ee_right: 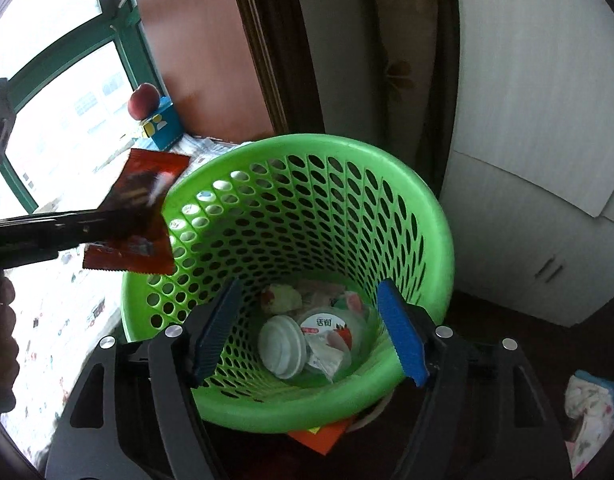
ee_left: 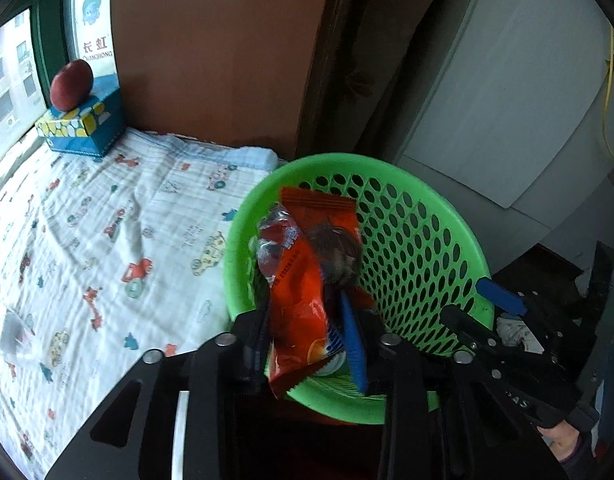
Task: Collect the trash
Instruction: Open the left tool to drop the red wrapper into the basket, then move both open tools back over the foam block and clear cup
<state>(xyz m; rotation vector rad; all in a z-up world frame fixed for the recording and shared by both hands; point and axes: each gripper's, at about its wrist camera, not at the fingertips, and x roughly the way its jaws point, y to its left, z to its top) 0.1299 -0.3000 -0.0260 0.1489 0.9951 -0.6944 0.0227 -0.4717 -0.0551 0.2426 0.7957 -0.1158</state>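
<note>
A green perforated basket (ee_left: 419,216) (ee_right: 419,216) stands beside the bed. My left gripper (ee_left: 307,320) is shut on an orange snack wrapper (ee_left: 303,280) and holds it over the basket's near rim. In the right wrist view that wrapper (ee_right: 139,208) hangs at the basket's left rim in the left gripper (ee_right: 103,224). My right gripper (ee_right: 311,328) is open and empty above the basket's near side; it also shows in the left wrist view (ee_left: 479,304). Inside the basket lie a white lid (ee_right: 281,346), a yogurt cup (ee_right: 327,328) and other wrappers.
A bed with a printed blanket (ee_left: 107,240) lies to the left. A red apple (ee_left: 71,84) sits on a blue tissue box (ee_left: 85,124) by the window. A white cabinet (ee_right: 547,120) stands to the right. An orange packet (ee_right: 319,436) lies under the basket.
</note>
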